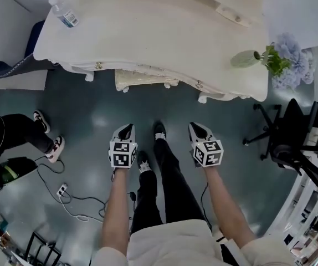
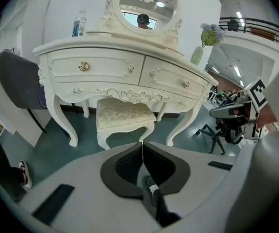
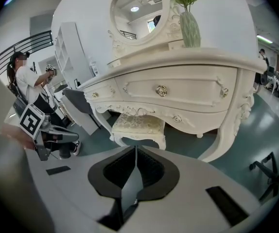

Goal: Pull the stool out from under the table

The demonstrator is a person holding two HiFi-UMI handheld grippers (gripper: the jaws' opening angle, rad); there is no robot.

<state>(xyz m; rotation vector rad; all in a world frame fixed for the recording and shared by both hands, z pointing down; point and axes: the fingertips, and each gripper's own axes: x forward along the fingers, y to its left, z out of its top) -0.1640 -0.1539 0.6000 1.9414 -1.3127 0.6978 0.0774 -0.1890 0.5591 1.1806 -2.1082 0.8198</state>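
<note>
A cream carved stool (image 1: pixel 142 80) with a patterned cushion stands tucked under the white dressing table (image 1: pixel 153 32); only its front edge shows in the head view. The left gripper view shows the stool (image 2: pixel 122 118) between the table legs, and the right gripper view shows the stool (image 3: pixel 138 127) too. My left gripper (image 1: pixel 126 131) and right gripper (image 1: pixel 197 128) hang side by side over the floor, well short of the stool. Both are shut with nothing between the jaws, which meet in a thin line in each gripper view (image 2: pixel 142 144) (image 3: pixel 136 148).
A water bottle (image 1: pixel 65 13) and a vase of flowers (image 1: pixel 270 60) stand on the table. A black office chair (image 1: pixel 286 134) is at the right. A seated person's legs (image 1: pixel 23 132) and floor cables (image 1: pixel 70 195) are at the left. My own legs stand between the grippers.
</note>
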